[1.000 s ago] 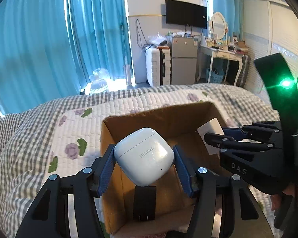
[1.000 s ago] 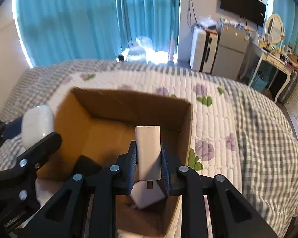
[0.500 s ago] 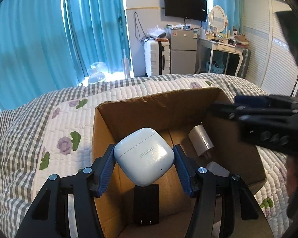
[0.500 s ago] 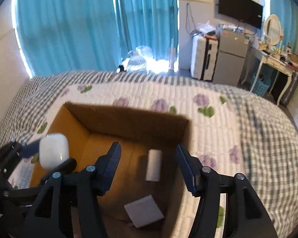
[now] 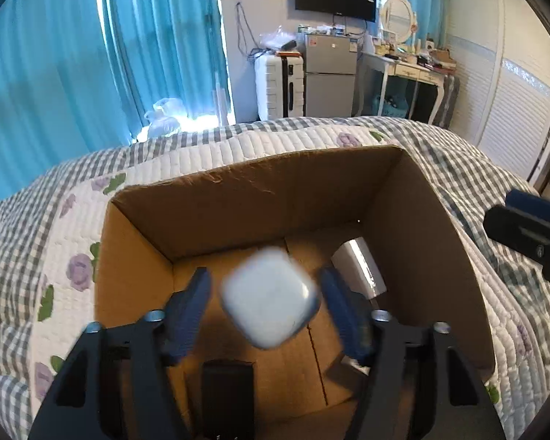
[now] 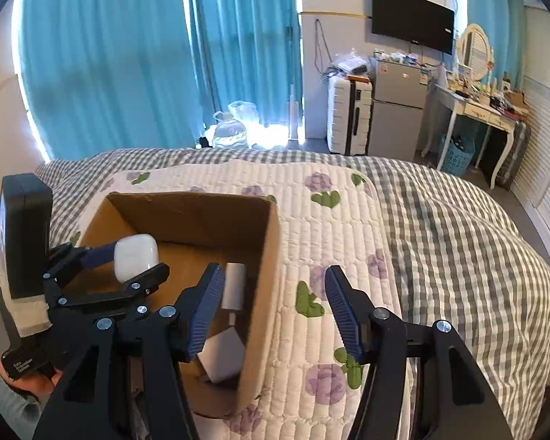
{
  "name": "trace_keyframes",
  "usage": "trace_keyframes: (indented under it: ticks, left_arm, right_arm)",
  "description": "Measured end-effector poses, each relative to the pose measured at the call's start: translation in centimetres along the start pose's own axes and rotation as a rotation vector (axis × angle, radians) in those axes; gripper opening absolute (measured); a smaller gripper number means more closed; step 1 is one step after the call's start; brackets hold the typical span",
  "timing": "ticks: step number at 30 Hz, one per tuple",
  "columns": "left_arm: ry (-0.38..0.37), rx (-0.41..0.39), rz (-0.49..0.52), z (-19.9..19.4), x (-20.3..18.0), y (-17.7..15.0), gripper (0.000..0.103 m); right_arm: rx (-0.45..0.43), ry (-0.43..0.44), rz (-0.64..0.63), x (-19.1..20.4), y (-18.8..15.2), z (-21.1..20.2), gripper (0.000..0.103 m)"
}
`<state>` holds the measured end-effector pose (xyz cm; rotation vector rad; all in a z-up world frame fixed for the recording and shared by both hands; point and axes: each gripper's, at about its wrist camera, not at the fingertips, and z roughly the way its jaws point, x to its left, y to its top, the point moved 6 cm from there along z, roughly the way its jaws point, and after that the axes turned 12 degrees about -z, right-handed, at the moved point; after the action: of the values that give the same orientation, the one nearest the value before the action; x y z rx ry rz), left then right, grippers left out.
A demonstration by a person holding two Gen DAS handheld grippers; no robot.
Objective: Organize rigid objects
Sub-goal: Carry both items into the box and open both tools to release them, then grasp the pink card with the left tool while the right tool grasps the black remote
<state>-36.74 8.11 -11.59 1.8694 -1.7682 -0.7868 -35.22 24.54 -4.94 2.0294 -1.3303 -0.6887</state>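
Observation:
An open cardboard box (image 5: 260, 190) sits on the bed; it also shows in the right wrist view (image 6: 271, 256). My left gripper (image 5: 266, 304) is open above the box. A white earbud case (image 5: 269, 297), blurred, is loose between its spread fingers, not touching either pad; it also shows in the right wrist view (image 6: 135, 256). A white charger (image 5: 359, 269) lies on the box floor at the right, also in the right wrist view (image 6: 234, 286). A black block (image 5: 227, 377) and a white flat item (image 6: 222, 357) lie inside too. My right gripper (image 6: 273, 308) is open and empty over the box's right wall.
The bed has a white quilt with purple flowers (image 6: 322, 227) and a grey checked cover (image 6: 458, 227). Teal curtains (image 6: 128, 55), a white suitcase (image 6: 344, 117), a small fridge (image 6: 399, 106) and a dressing table (image 6: 476, 110) stand beyond the bed.
My left gripper has opened and let go of the earbud case over the box. My right gripper, open since releasing the charger, has drawn back to the right.

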Motion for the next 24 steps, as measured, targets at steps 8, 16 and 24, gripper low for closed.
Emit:
trace_keyframes:
  ticks: [8,16,24]
  left_arm:
    - [-0.015,-0.037,-0.024,-3.2,0.5,0.2,0.087]
    - [0.012,-0.126,-0.009,-11.9,4.1,-1.3,0.098]
    - [0.064,-0.105,-0.065,-16.1,8.2,-7.3,0.103]
  right_arm:
    - [0.005,0.003,0.004,-0.4,-1.1,-0.6,0.058]
    - [-0.014,-0.014,-0.039,1.8,-2.0,-5.5,0.065]
    - [0.008,-0.016,-0.202,8.7,-5.9,-7.8,0.085]
